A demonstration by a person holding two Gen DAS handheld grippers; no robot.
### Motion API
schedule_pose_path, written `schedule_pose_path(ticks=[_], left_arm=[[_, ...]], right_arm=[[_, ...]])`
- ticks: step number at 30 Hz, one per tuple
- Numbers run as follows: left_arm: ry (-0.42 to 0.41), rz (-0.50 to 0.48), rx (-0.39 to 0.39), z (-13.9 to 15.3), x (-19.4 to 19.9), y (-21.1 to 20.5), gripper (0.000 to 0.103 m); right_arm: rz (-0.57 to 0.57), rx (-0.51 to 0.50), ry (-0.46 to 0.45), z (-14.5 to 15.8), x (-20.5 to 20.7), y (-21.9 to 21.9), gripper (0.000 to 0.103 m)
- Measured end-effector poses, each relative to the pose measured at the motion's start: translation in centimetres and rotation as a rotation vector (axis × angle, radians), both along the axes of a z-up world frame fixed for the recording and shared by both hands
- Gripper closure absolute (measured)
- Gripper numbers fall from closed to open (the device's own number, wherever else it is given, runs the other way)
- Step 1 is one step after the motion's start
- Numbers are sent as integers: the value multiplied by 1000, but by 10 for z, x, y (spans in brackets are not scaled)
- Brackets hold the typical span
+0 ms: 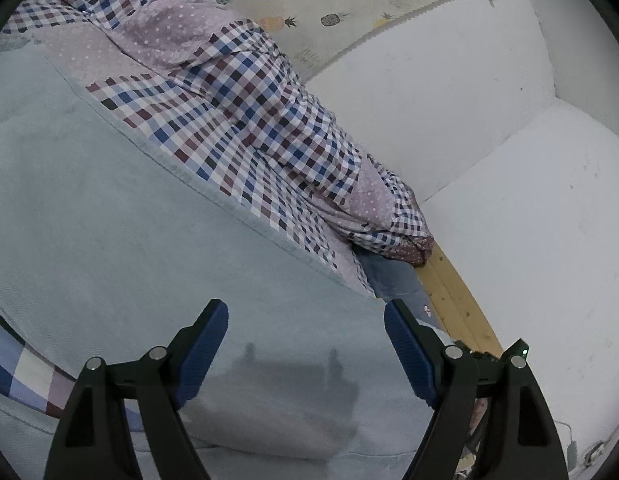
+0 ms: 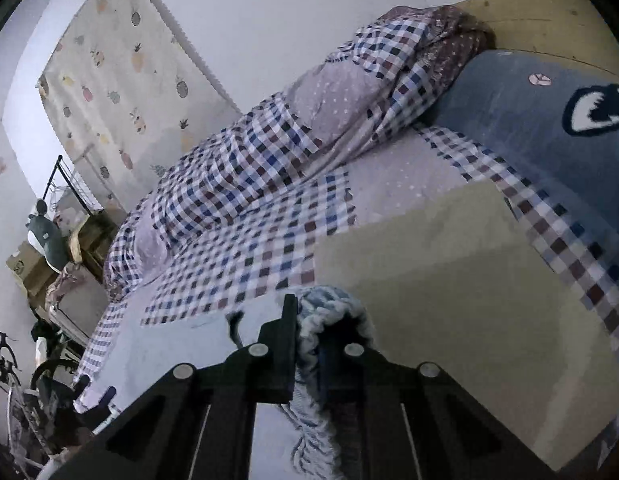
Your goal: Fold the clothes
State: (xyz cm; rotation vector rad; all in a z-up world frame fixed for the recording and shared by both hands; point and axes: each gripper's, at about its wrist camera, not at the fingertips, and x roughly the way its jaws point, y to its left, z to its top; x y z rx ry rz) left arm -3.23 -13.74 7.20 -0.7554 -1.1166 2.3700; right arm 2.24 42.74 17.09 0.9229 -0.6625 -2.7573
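Nearest the left wrist camera, the left hand-held gripper (image 1: 305,344) hangs with its blue pads (image 1: 201,352) wide apart and empty, just above a pale blue-grey garment (image 1: 129,240) spread flat on the bed. In the right wrist view, the right hand-held gripper (image 2: 305,340) is clamped on a bunched edge of striped blue-and-white fabric (image 2: 329,308), which bulges up between its fingers and trails down below them. Whether this is the same garment I cannot tell. Just beyond it lies a beige cloth (image 2: 449,280) flat on the bed.

Past the pale garment, the checked sheet (image 1: 237,152) covers the bed, with a rumpled checked quilt (image 2: 229,184) heaped along the wall side. Farther off are a grey-blue pillow (image 2: 529,132) against the wooden headboard (image 2: 549,20) and a pineapple-print curtain (image 2: 121,80).

The risks, as I judge them: the pinched bunch could slip free if pulled sideways, or the lower layer could drag and wrinkle, because only one gripper holds cloth.

No readable writing shows; the pillow bears only a dark-and-white printed figure.
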Motion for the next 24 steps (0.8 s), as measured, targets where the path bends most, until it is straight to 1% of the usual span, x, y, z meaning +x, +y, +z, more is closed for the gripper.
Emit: schedule_pose_path(ticks=[3,6,7,9,11,12,13,14,15,16,17,18,19,21,22,24], left_arm=[[-1,7,-3,-1,-1,-2,20],[-1,8,-21,-1,-2,-1,20],[-8,6,-28,-2,-3,-1,20],[-21,2,-42,-4,-5,-1,20],[-33,-1,-56,-6,-7,0,20],[-35,0,-60,-6,-6,-1,20],[-36,1,-63,-5,-6,-1,20],[-33,0,-64,-5,-6,-2,20],[-31,1,-67,-4,-6,-4,20],[-30,3,-70,-3,-5,-5,20],[-28,4,-71,-1,-5,-6,20],[-25,7,-68,0,-5,-8,20],[-24,11,-61,0,-4,-10,20],[-21,17,-55,3,-2,-12,20],[-18,20,-53,4,0,-13,20],[-8,19,-58,9,3,-15,20]], right_arm=[[-7,34,4,10,-16,-3,97],[-25,63,-38,2,-39,6,97],[-31,74,-65,-5,-49,9,97],[-38,102,-153,-28,-72,15,97],[-30,118,-268,-57,-95,19,96],[-31,110,-303,-65,-99,21,96],[-35,91,-311,-69,-98,22,95],[-37,71,-307,-68,-94,24,95],[-35,48,-282,-63,-86,25,94],[-32,34,-259,-56,-77,25,87],[-34,48,-239,-47,-63,23,80],[-43,81,-218,-37,-46,21,65],[-52,115,-197,-28,-29,19,53],[-69,161,-165,-12,9,19,52],[-76,168,-157,-8,31,19,51],[-86,148,-158,-6,80,17,50]])
